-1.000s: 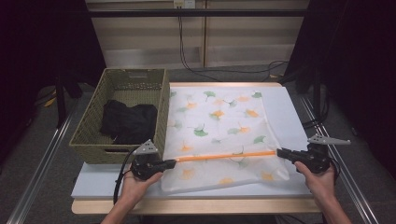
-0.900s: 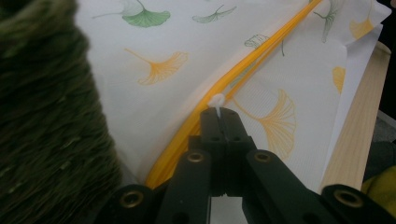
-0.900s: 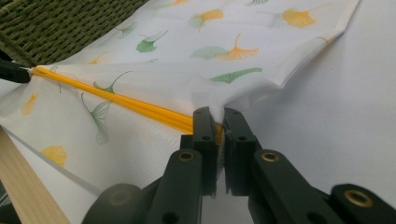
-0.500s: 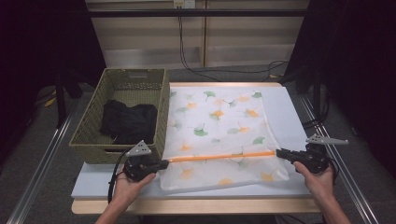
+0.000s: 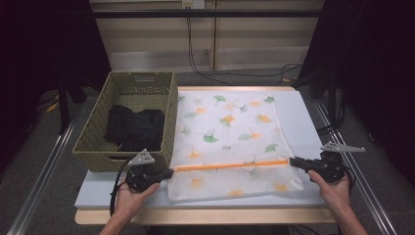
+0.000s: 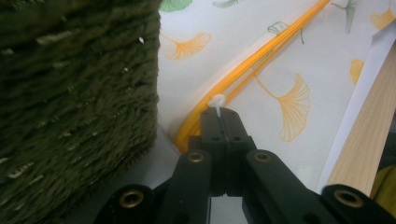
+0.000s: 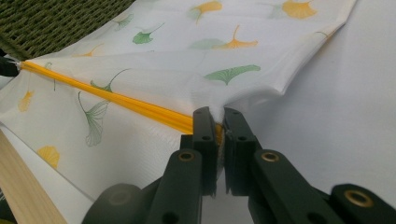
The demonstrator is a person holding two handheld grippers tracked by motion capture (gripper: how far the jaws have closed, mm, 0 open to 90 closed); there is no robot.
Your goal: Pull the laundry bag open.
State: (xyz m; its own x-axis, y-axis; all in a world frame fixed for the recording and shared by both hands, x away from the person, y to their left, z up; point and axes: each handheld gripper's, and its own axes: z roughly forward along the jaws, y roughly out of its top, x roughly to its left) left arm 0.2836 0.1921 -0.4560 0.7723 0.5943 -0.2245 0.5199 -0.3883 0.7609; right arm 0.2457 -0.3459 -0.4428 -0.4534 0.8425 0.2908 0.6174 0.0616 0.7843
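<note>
No readable writing is showing on any item. Two grippers are working at the near table edge: the left gripper (image 5: 169, 172) is clamping the bag's (image 5: 230, 132) white zip tab, the right gripper (image 5: 293, 161) is pinching its orange zip strip (image 5: 230, 166). One leaf-printed bag is lying flat on the table (image 5: 298, 117); one wicker basket (image 5: 125, 85) beside it is holding one black garment (image 5: 134, 127).

The left gripper (image 5: 166, 172) has slid a touch away from the right gripper (image 5: 293, 161), out along the line of the orange zip strip (image 5: 230, 166), and its hand (image 5: 128, 196) has gone with it. That end of the strip now sits drawn out a little further, pinched at the tips of the left jaws. Ahead of those jaws the leaf-print bag (image 5: 230, 132) lies pulled a shade tauter along the strip.
</note>
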